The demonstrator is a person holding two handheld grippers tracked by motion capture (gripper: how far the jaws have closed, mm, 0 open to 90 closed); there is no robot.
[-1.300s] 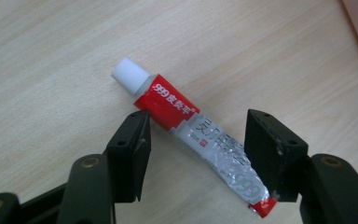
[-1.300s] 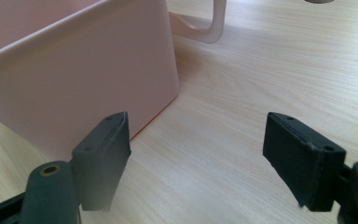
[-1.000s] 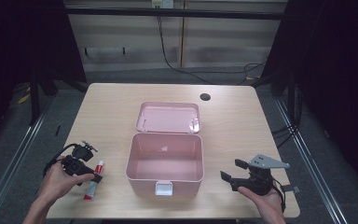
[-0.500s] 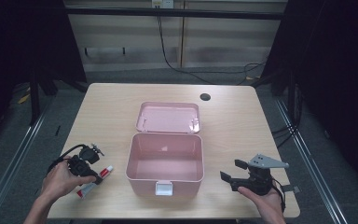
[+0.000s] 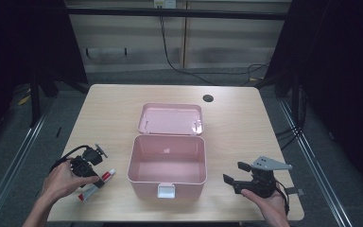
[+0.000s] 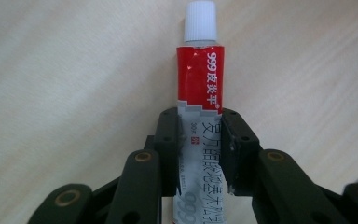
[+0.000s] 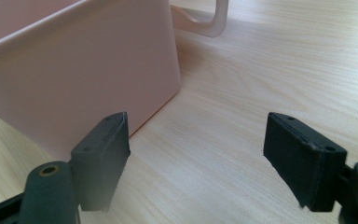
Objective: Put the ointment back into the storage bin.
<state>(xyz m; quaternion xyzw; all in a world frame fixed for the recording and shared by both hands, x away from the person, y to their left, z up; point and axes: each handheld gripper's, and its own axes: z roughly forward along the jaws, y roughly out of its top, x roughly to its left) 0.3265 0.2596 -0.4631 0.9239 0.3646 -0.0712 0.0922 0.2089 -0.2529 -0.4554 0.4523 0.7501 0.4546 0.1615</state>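
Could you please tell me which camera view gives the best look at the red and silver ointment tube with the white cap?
The left gripper view: the red and silver ointment tube with the white cap is close, its print sharp, its silver end clamped between the black jaws. In the high view it is small, beside the left gripper, partly behind the hand.

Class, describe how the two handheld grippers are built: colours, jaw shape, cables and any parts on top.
Both grippers are black. The left gripper trails a looping black cable. Its jaws are flat rectangular blocks on hinged links with brass-coloured pins. The right gripper carries a grey three-cornered plate on top and has the same block-shaped black jaws. Both forearms are bare, without sleeves.
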